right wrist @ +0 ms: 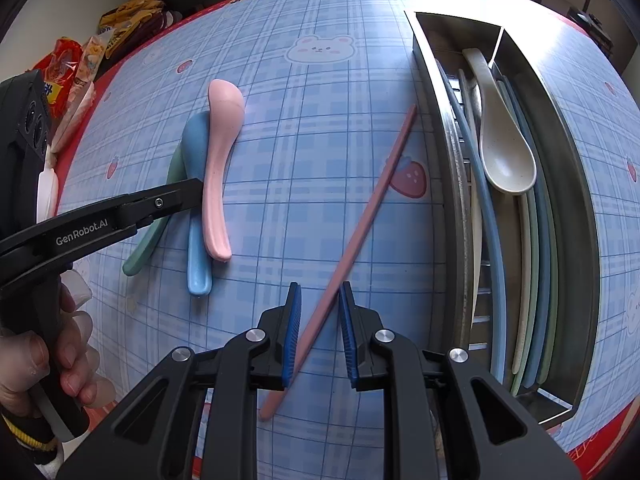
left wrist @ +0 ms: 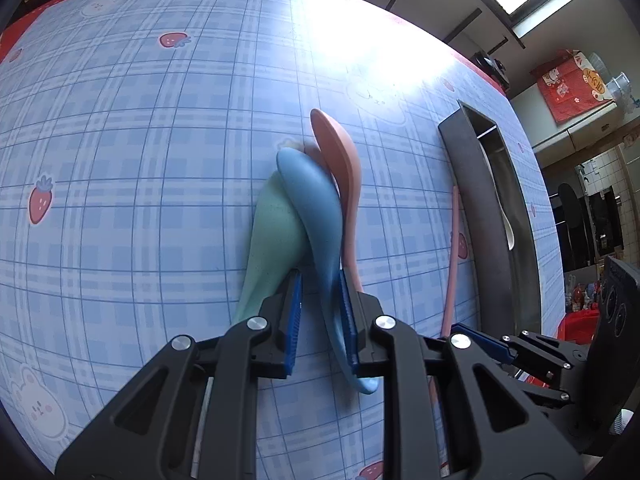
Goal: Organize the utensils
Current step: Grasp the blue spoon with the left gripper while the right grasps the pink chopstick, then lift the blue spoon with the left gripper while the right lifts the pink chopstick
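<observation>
Three spoons lie together on the blue checked tablecloth: a pink spoon [right wrist: 218,168], a blue spoon [right wrist: 197,208] and a green spoon [right wrist: 148,244]. In the left wrist view my left gripper [left wrist: 320,280] is open, its jaws on either side of the blue spoon's [left wrist: 316,208] handle, with the green spoon [left wrist: 276,232] to the left and the pink spoon [left wrist: 340,160] to the right. A pink chopstick [right wrist: 360,220] lies slantwise. My right gripper [right wrist: 319,292] is open with its jaws around the chopstick's near part.
A metal utensil tray [right wrist: 440,184] stands on the right, holding a cream spoon [right wrist: 504,148] and several chopsticks. It also shows in the left wrist view [left wrist: 472,208]. Snack bags [right wrist: 80,68] lie beyond the table's far left edge.
</observation>
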Motion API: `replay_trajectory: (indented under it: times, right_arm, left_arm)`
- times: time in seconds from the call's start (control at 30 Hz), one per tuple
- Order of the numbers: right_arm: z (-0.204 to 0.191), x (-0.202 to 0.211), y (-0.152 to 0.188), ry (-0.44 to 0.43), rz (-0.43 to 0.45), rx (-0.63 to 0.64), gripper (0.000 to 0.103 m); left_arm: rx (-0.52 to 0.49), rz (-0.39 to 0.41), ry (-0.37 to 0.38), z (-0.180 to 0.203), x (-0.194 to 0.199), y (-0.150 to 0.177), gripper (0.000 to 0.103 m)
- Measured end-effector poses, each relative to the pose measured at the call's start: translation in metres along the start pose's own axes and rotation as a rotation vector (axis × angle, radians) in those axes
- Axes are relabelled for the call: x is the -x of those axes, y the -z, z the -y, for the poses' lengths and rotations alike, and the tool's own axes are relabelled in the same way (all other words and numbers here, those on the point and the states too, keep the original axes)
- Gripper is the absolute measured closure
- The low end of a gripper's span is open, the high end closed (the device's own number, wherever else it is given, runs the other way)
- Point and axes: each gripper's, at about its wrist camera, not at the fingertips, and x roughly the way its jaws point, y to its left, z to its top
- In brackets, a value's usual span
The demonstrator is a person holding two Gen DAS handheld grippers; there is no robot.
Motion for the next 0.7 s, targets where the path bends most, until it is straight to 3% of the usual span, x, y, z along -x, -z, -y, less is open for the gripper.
replay_trajectory:
  times: [0.23, 0.33, 0.5, 0.7]
  right_arm:
    - [0.001, 0.0, -0.001, -0.003, 0.002, -0.004, 0.084]
    - [0.004, 0.001, -0.001, -0.001, 0.003, -0.006, 0.091]
    - [0.003, 0.0, 0.0, -0.045, -0.003, 0.007, 0.095]
    - [-0.002, -0.001, 0.002, -0.067, -0.003, 0.019, 0.096]
  left_arm:
    - [-0.057, 0.0, -0.01, 0.006, -0.004, -0.006, 0.082]
    - [-0.077, -0.013, 0.004, 0.007, -0.005, -0.005, 0.09]
    - [-0.154, -0.048, -0.014, 0.013, -0.001, 0.012, 0.092]
    - [-0.173, -0.087, -0.034, 0.008, 0.004, 0.038, 0.092]
